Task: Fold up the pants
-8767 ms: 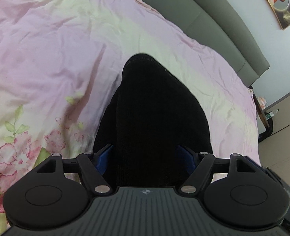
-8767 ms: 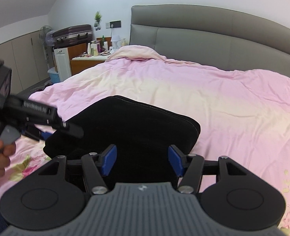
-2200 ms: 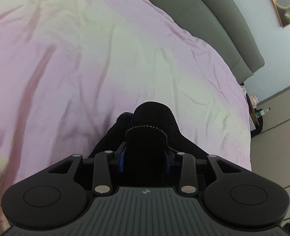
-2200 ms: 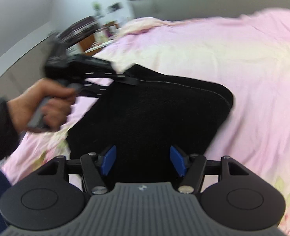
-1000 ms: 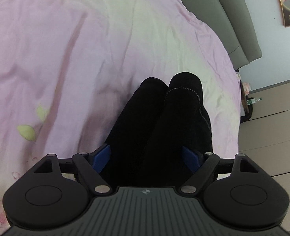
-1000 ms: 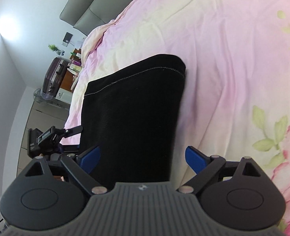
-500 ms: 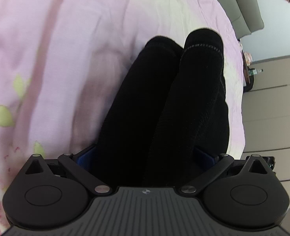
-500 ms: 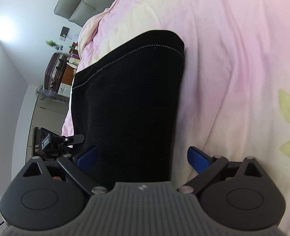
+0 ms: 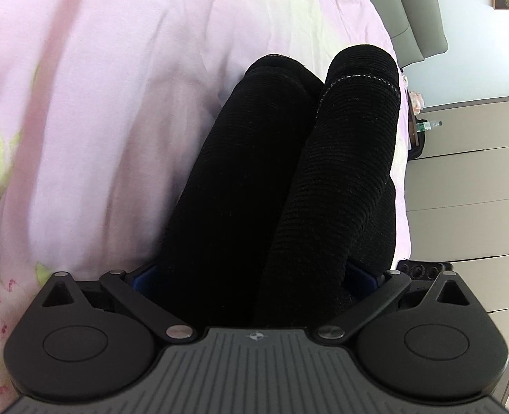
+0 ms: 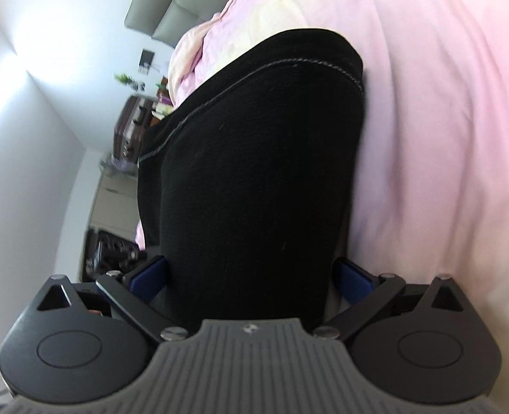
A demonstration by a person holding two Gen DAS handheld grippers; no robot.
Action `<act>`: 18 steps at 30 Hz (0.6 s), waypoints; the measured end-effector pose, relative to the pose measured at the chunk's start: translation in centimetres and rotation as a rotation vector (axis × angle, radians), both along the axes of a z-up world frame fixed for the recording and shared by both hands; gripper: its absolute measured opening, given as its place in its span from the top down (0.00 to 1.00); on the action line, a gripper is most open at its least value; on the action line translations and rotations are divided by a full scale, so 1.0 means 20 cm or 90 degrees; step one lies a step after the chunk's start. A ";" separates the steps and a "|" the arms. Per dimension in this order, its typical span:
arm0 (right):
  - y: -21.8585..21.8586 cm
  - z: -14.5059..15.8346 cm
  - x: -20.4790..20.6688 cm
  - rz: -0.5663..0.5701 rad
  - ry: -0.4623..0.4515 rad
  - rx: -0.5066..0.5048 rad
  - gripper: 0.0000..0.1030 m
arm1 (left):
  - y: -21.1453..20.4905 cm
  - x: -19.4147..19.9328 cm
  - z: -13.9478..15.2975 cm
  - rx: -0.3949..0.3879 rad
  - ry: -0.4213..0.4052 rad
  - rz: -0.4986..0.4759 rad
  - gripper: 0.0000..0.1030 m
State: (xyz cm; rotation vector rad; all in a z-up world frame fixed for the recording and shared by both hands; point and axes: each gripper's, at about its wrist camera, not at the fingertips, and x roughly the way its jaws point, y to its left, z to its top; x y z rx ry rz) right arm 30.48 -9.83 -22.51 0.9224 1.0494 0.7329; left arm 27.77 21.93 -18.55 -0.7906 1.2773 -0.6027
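Fingers of the left gripper (image 9: 254,277) spread wide, blue pads either side of the black pants (image 9: 289,179); the fabric bundle fills the gap, pads beside the cloth, not pinching it. A couple of seconds back those fingers were clamped on a narrow fold of the cloth; since then they have let go and spread.

Right gripper (image 10: 251,276) likewise apart, straddling one end of the pants (image 10: 254,172), cloth between the pads; firm contact not readable.

Pants now a compact stack on the pink duvet (image 9: 116,103), two rounded layers side by side in the left view, white-stitched hem on the upper one. Duvet well clear of the grey headboard (image 9: 416,3) end of the pants. Earlier the garment lay as a wider flat panel; it has since been doubled over.

Judgement: the fold has landed and both grippers released, so the task looks near finished. Remaining work probably squaring or pressing the stack. Risk: the soft knit springs back open as the grippers withdraw.
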 end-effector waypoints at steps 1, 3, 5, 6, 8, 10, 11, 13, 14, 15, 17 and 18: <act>0.00 -0.01 0.01 -0.004 0.002 0.008 0.05 | 0.00 0.00 -0.01 -0.001 -0.003 0.001 0.00; 0.01 -0.03 0.03 -0.009 0.003 0.017 0.05 | -0.01 -0.01 -0.01 -0.003 -0.008 0.002 0.00; 0.01 -0.03 0.03 -0.009 0.003 0.019 0.04 | 0.00 -0.02 -0.01 -0.005 -0.011 0.004 0.00; 0.01 -0.03 0.03 -0.009 0.003 0.019 0.04 | 0.00 -0.02 -0.01 -0.007 -0.014 0.008 0.00; 0.01 -0.03 0.03 -0.007 0.007 0.019 0.04 | -0.05 -0.03 -0.01 -0.007 -0.019 0.017 0.00; 0.00 -0.01 0.04 -0.009 0.013 0.019 0.04 | -0.07 -0.05 -0.01 0.000 -0.024 0.018 0.00; 0.01 -0.01 0.05 -0.009 0.015 0.017 0.04 | -0.08 -0.05 0.00 0.004 -0.025 0.013 0.00; 0.01 -0.01 0.04 -0.007 0.015 0.009 0.05 | -0.11 -0.05 0.03 0.016 -0.031 -0.006 0.00; 0.01 0.00 0.04 -0.002 0.012 0.003 0.05 | -0.12 -0.05 0.04 0.022 -0.034 -0.016 0.00; 0.01 0.00 0.03 0.001 0.008 -0.001 0.06 | -0.14 -0.05 0.05 0.029 -0.040 -0.023 0.00; 0.00 0.00 0.03 0.001 -0.001 -0.011 0.12 | -0.15 -0.05 0.07 0.043 -0.049 -0.024 0.00; 0.00 0.00 0.03 -0.001 -0.002 -0.014 0.17 | -0.16 -0.05 0.07 0.048 -0.052 -0.018 0.00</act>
